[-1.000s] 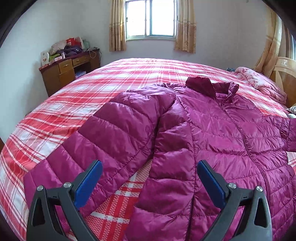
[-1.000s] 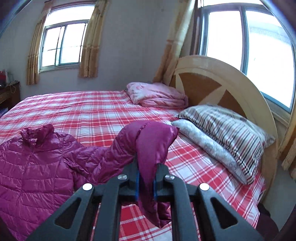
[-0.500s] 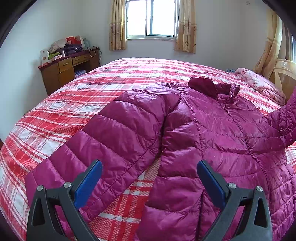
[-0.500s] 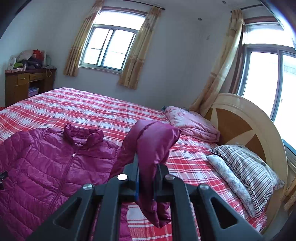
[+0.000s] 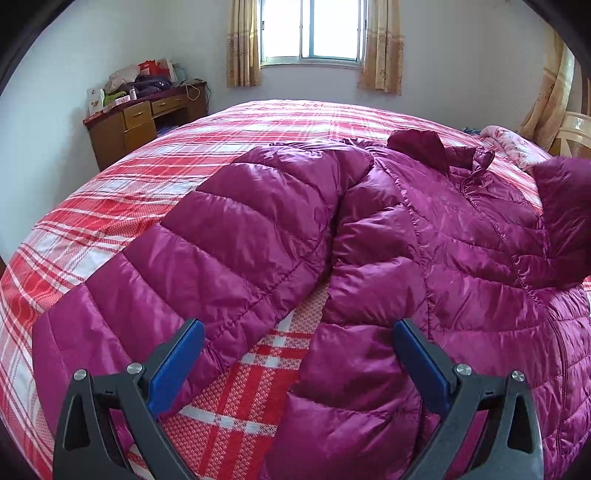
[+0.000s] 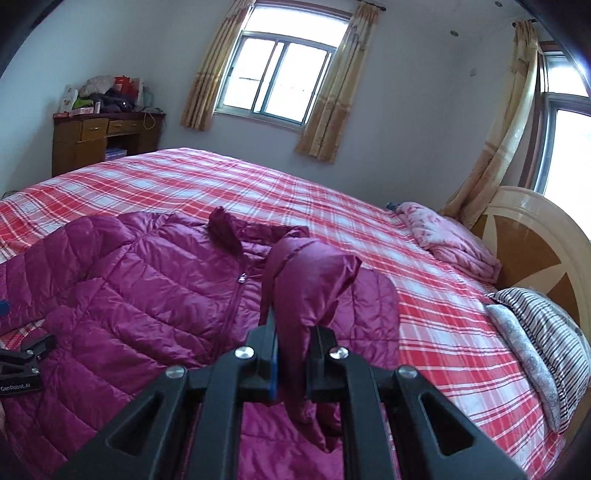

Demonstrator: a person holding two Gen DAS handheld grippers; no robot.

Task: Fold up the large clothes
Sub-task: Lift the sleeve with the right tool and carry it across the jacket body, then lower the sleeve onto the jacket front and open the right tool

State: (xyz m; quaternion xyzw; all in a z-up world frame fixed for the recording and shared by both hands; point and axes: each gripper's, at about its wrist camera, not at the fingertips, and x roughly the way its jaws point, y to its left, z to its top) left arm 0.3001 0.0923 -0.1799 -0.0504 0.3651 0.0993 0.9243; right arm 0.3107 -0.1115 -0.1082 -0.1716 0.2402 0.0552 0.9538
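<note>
Right tool pinching glossy quilted sleeve.

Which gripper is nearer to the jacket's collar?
Right. The right gripper holds a sleeve just before the collar; the left gripper hangs open near the hem.

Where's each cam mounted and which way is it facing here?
Left wrist: on the left gripper, jaws open, angled down at the jacket and its flat sleeve.
Right wrist: on the right gripper, shut on the other sleeve, facing the headboard.
Shared: jacket, bed, desk, window.
</note>
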